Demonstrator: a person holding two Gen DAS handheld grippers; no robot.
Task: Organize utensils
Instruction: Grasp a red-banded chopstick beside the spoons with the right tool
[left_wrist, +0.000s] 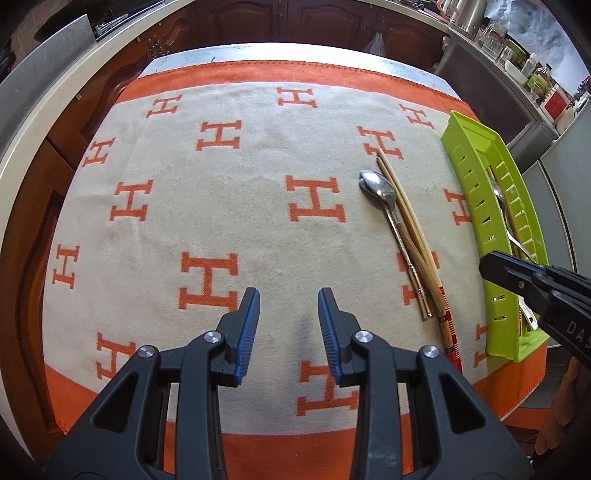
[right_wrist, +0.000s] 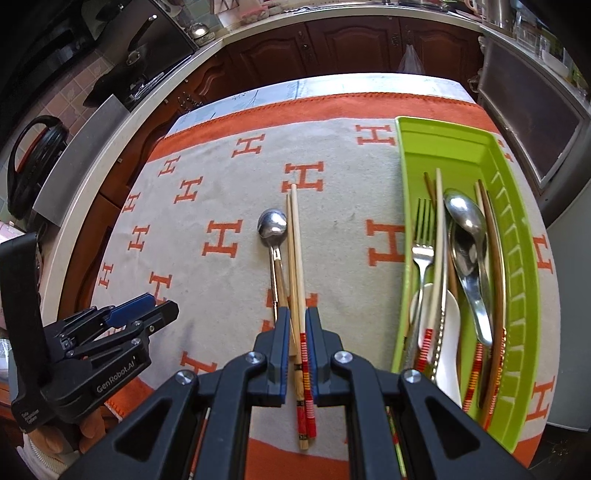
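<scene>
- Looking down the right gripper (right_wrist: 297, 325), I saw its two blue pads bracketing the pair of chopsticks (right_wrist: 295, 258) near their red-banded handle ends, with small gaps on either side; I could not tell whether the pads had bitten yet.
- The chopsticks lay on the orange-and-cream cloth (right_wrist: 221, 192), tips toward 12 o'clock, touching or nearly touching the spoon (right_wrist: 272, 225) at their 9 o'clock side.
- The left gripper (left_wrist: 289, 306) hung wide open over bare cloth, holding nothing, well apart from the utensils at its 2 o'clock.
- The green tray (right_wrist: 454, 147) sat at 3 o'clock from the chopsticks, already holding a fork (right_wrist: 424, 236), spoons and more chopsticks.
- I judged the chopsticks light, stiff and smooth: two thin round sticks would tend to roll or scissor apart under a pinch, so the patterned handle end, where they sit thickest and side by side, seemed the better hold.
- The metal spoon looked heavier and slick; I reckoned it best gripped across its narrow handle, not the bowl.
- Lying so close, it risked being dragged along with the sticks.
</scene>
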